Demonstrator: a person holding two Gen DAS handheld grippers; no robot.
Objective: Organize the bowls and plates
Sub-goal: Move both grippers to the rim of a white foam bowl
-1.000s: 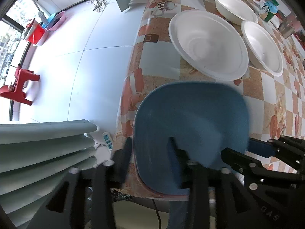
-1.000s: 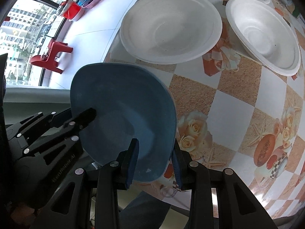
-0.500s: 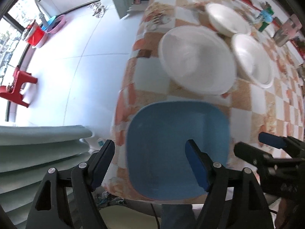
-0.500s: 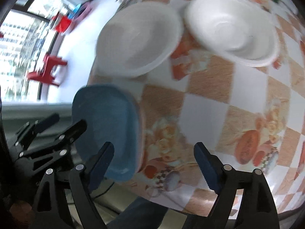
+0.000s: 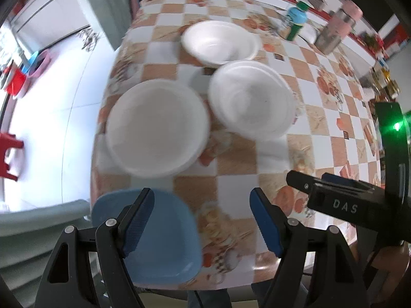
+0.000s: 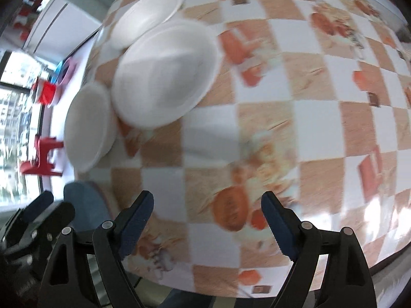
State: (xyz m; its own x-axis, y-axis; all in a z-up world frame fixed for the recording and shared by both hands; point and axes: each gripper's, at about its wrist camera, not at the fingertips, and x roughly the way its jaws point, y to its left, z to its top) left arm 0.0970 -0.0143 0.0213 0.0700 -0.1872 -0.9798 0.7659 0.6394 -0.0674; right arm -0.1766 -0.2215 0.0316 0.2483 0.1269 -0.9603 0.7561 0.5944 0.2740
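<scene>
A blue square plate (image 5: 164, 241) lies on the near left corner of the checkered table (image 5: 316, 118); it shows at the lower left in the right wrist view (image 6: 84, 205). Three white round dishes stand beyond it: a near one (image 5: 156, 133), a middle one (image 5: 251, 102) and a far one (image 5: 221, 42). In the right wrist view they are the left (image 6: 87, 128), middle (image 6: 164, 74) and far (image 6: 146, 16) dishes. My left gripper (image 5: 203, 220) is open and empty, its left finger over the blue plate. My right gripper (image 6: 208, 223) is open and empty above the table's front part.
A green bottle (image 5: 295, 23) and a pink-capped flask (image 5: 334, 30) stand at the table's far right. The right gripper's body (image 5: 341, 205) shows at the lower right of the left view. A red stool (image 6: 43, 159) and basins (image 5: 28, 69) sit on the floor left.
Both grippers were shut on the blue plate, let go of it on the table corner, and have pulled back and swung right. The view now looks farther across the table.
</scene>
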